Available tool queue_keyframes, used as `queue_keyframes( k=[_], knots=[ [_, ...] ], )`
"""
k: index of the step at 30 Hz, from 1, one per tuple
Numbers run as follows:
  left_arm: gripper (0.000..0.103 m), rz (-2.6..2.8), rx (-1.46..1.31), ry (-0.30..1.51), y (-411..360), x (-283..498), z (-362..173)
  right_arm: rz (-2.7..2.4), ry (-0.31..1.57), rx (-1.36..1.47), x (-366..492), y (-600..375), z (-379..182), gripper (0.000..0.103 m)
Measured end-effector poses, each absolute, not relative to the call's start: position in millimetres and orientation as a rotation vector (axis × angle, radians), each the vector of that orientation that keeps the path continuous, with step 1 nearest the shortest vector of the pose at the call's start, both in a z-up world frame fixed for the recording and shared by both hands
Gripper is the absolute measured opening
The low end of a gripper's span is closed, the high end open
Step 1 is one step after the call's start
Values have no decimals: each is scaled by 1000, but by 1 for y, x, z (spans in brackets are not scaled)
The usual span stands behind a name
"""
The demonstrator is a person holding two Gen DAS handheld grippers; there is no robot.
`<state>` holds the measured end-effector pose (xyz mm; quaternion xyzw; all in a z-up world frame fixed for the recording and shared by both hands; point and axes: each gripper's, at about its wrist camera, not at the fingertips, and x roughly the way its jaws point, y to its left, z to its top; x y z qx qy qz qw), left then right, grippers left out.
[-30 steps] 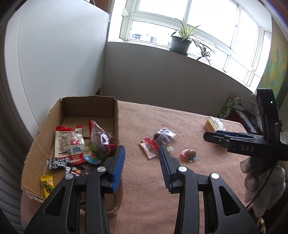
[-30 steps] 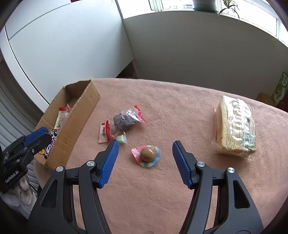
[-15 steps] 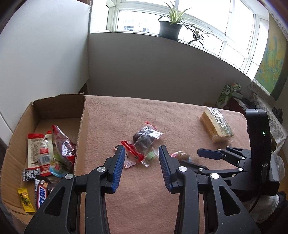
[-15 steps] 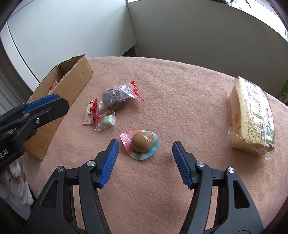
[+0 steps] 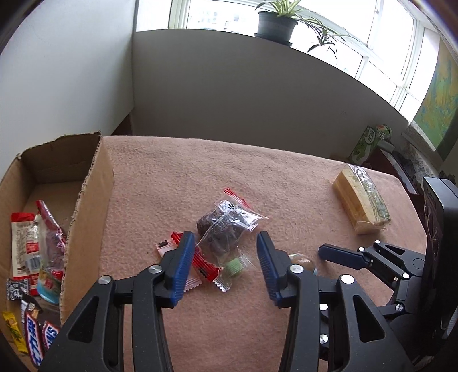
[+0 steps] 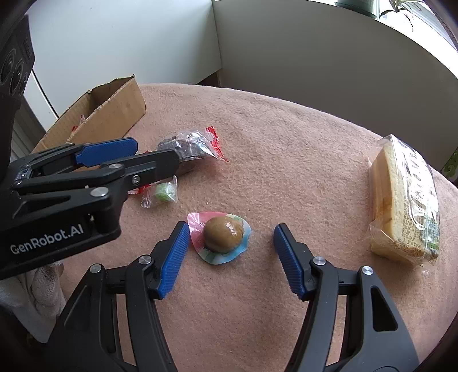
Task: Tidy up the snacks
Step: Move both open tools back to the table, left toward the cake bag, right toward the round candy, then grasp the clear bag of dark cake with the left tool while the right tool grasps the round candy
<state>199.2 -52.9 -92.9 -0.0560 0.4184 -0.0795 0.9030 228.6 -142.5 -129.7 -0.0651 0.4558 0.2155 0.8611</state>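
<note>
My left gripper (image 5: 224, 256) hovers over a small pile on the pink cloth, its jaws opening with nothing pressed between them. Under it lie a clear bag with a dark cake (image 5: 226, 227), a red and white wrapper (image 5: 200, 264) and a small green candy (image 5: 235, 266). In the right wrist view my right gripper (image 6: 232, 247) stands open around a brown ball snack in a pink and blue wrapper (image 6: 221, 236), without touching it. The left gripper (image 6: 106, 150) also shows there at the left. A cardboard box (image 5: 88, 200) with several snacks sits at the far left.
A wrapped yellow cake block (image 6: 406, 200) lies on the cloth at the right. The box wall (image 6: 114, 111) rises left of the pile. A grey wall and a window sill with a potted plant (image 5: 276, 24) stand beyond the table. A green carton (image 5: 369, 140) sits off the far right corner.
My left gripper swung right from over the box to above the loose snacks and its jaws widened. My right gripper sank closer to the brown ball snack, jaws unchanged.
</note>
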Motion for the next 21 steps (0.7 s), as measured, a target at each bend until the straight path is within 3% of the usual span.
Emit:
queue_keyframes(
  k=[1, 6, 21],
  knots=[
    [57, -164, -108, 864, -55, 202, -94, 448, 955, -141, 229, -142, -130, 64],
    [57, -148, -80, 871, -60, 215, -103, 416, 949, -163, 232, -147, -131, 52],
    [59, -137, -88, 896, -60, 236, -120, 417, 945, -139, 236, -155, -132, 51]
  ],
)
